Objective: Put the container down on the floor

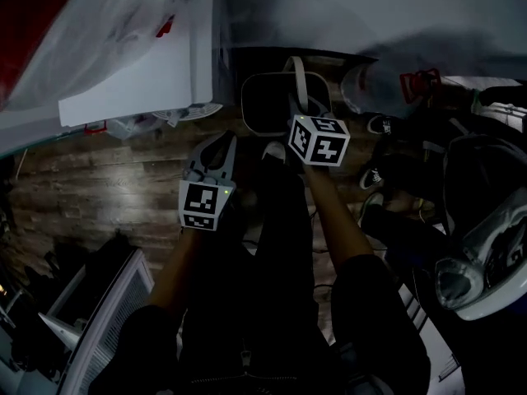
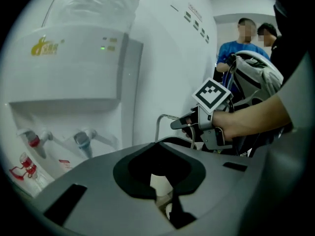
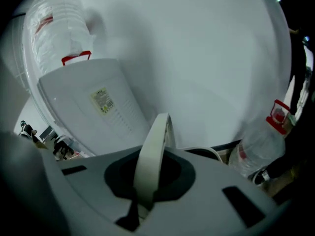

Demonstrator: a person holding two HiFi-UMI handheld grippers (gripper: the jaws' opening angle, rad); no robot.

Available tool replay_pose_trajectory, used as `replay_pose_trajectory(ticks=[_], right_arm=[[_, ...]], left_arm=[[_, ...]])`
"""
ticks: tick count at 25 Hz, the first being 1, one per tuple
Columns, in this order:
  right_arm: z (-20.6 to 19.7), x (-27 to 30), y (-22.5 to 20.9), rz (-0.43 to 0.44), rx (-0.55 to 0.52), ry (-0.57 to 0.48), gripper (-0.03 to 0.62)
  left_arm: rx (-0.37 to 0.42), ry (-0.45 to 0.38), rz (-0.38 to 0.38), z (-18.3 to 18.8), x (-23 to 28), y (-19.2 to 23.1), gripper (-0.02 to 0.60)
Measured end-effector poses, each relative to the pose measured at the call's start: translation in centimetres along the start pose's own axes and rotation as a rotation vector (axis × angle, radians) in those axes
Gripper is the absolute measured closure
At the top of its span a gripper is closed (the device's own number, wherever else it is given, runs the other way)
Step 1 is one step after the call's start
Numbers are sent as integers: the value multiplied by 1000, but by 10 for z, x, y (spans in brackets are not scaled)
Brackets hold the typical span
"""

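We see the right gripper [image 3: 142, 200] clamped on the container's pale handle [image 3: 152, 151]. The container [image 1: 268, 105] hangs from it over the wood floor [image 1: 99, 188], just beside the white water dispenser [image 1: 132, 89]. The left gripper [image 1: 218, 148] looks closed and empty, near the container's left.

On your left stands a white water dispenser [image 2: 74, 73] with a red tap [image 2: 32, 140] and a blue tap [image 2: 82, 141], a clear water bottle [image 3: 258, 149] sits to your right, and two people [image 2: 241, 48] stand farther back.
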State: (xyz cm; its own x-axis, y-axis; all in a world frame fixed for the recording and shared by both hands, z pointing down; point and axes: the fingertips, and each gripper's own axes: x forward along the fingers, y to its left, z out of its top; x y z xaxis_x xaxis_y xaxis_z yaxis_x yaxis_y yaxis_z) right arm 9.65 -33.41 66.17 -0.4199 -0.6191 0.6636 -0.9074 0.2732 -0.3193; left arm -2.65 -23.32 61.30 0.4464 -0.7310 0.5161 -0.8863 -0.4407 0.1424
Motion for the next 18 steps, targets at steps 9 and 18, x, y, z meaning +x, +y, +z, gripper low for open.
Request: replay_pose_trajectory(ticks=[9,18], right_arm=[[-32,105,-23,46,-25,-6,583],[-73,197,-57,32,-63,47,583]], left_arm=[[-2,29,7,-80,67,25,555],[16,23,10,-151,122,55,555]])
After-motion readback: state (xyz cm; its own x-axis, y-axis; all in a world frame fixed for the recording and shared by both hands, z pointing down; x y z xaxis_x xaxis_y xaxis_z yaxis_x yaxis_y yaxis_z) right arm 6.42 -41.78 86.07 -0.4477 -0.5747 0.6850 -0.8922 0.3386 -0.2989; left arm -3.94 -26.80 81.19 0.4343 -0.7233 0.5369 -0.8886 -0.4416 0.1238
